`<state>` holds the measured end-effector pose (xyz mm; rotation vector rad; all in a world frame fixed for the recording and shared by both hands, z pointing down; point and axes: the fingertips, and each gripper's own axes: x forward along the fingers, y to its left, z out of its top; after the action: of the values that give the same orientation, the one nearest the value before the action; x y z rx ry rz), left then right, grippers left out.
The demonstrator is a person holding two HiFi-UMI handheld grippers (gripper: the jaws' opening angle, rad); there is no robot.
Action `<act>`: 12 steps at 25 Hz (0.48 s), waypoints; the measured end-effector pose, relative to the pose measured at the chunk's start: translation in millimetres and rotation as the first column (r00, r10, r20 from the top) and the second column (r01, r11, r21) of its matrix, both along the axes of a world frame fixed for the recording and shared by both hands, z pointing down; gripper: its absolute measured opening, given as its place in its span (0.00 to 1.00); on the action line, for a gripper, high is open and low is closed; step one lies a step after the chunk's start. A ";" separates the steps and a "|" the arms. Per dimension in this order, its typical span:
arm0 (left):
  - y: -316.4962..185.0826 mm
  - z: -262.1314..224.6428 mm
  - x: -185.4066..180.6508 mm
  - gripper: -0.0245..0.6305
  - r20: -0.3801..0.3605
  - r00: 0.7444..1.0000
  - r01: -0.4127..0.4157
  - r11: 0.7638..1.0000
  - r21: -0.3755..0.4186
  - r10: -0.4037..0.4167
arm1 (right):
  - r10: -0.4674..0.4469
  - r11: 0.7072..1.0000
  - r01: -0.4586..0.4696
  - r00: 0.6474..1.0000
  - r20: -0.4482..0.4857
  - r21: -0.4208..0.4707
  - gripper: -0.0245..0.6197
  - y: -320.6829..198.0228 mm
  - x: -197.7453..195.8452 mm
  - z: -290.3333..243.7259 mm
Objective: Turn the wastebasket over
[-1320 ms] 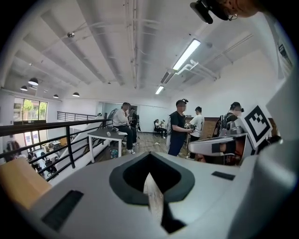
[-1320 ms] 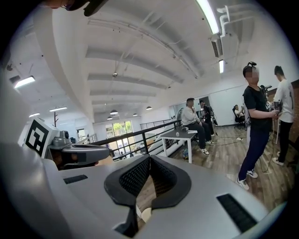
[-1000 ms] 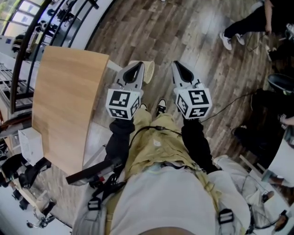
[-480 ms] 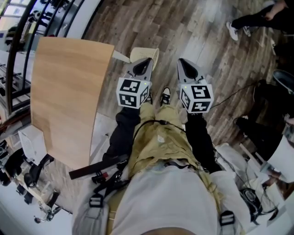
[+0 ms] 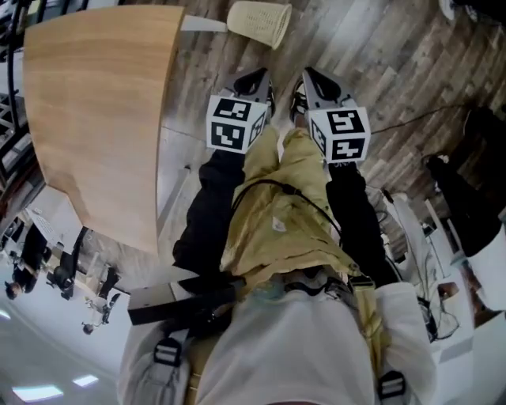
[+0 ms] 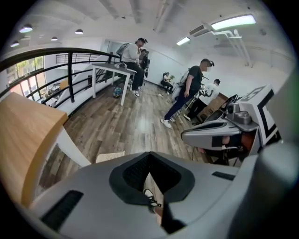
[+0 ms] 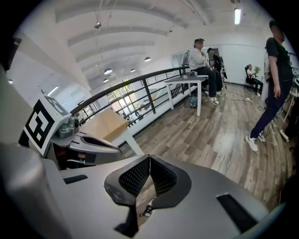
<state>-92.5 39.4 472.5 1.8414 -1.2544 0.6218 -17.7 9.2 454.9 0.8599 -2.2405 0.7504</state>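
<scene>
A cream ribbed wastebasket [image 5: 259, 22] lies on its side on the wood floor, just beyond the table's white leg. In the left gripper view a strip of the wastebasket [image 6: 110, 156] shows above the jaws. My left gripper [image 5: 256, 77] and right gripper [image 5: 310, 79] hang side by side over the person's shoes, well short of the basket and pointing down toward the floor. Both are shut with nothing between the pads. The left gripper's [image 6: 149, 155] tips meet, and so do the right gripper's [image 7: 149, 158]. The right gripper view does not show the basket.
A light wooden table [image 5: 95, 103] stands on the left, its white leg [image 6: 70, 147] beside the basket. Several people [image 6: 189, 91] stand or sit further back by a white table [image 7: 184, 86] and a black railing [image 6: 70, 70]. Cables and gear [image 5: 443, 198] lie on the right.
Both grippers have dropped lower, toward the person's feet, still shut. The head view has tipped down, so the basket now sits at the picture's top edge.
</scene>
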 end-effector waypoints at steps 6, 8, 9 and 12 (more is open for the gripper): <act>5.4 115.8 3.7 0.03 0.056 0.996 -0.065 0.994 -0.092 0.070 | -0.011 0.995 0.006 0.999 -0.052 -0.098 0.07 2.9 14.2 118.5; 7.0 150.8 2.1 0.03 0.087 0.992 -0.081 0.990 -0.114 0.092 | -0.027 0.992 0.017 0.997 -0.075 -0.124 0.07 5.3 19.1 158.7; 7.3 166.2 0.9 0.03 0.096 0.991 -0.082 0.989 -0.124 0.094 | -0.037 0.991 0.025 0.996 -0.082 -0.134 0.07 6.4 20.7 176.7; 6.0 205.7 -3.2 0.03 0.111 0.989 -0.079 0.986 -0.144 0.095 | -0.059 0.987 0.046 0.995 -0.085 -0.157 0.07 7.1 22.6 219.5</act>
<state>-95.7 45.4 678.1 1.7725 -1.1792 0.8554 4.9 16.3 674.4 0.7421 -2.0881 0.8324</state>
